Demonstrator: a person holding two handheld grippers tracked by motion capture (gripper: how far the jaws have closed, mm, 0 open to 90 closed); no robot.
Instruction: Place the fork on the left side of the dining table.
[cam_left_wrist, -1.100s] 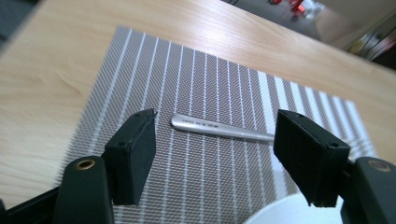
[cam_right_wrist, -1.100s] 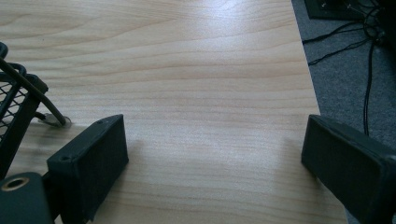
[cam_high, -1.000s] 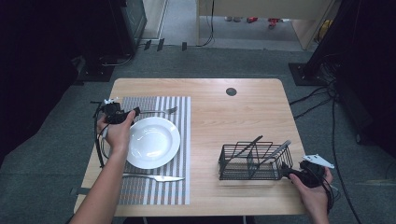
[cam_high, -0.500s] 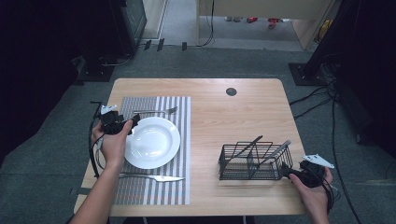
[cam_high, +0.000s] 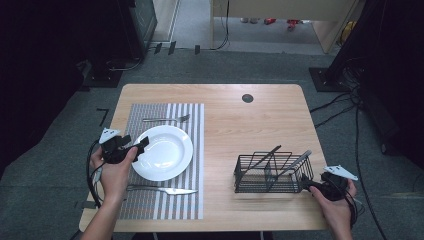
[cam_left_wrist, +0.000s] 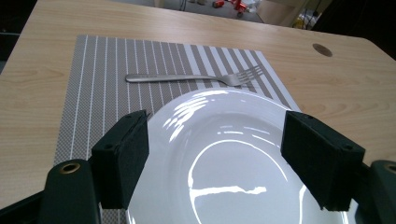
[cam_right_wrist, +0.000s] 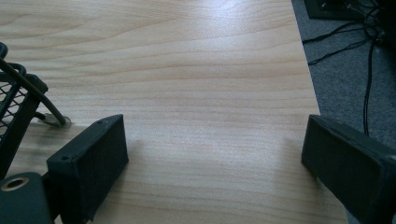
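Wooden table (cam_high: 240, 125) carries everything I am working over, its pale top bare across the middle. On my left part of it lies a grey striped placemat (cam_high: 165, 200), and on the mat sits the white plate (cam_high: 167, 152), round and glossy. Off to my right stands a black wire rack (cam_high: 270, 175) with a couple of utensils leaning in it.

My left claw (cam_high: 142, 146) sits at the plate's left edge in the high view, pointing across the plate. Through the left gripper view, the plate (cam_left_wrist: 224, 158) lies directly ahead of and below the claw (cam_left_wrist: 219, 158), with the two black pads (cam_left_wrist: 123, 156) standing wide apart over its near rim, one to either side. Those jaws have just been opening, and nothing is pressed between them; I cannot tell whether either pad brushes the rim.

My right claw (cam_high: 306, 184) rests near the table's right front corner, just beside the rack's right end. In the right gripper view its jaws are spread wide over bare wood (cam_right_wrist: 201, 93), gripping nothing, with the rack's corner (cam_right_wrist: 18, 107) at the left edge.

A fork (cam_high: 167, 119) lies on the mat beyond the plate, apart from it, and a knife (cam_high: 165, 190) lies on the mat on the near side.
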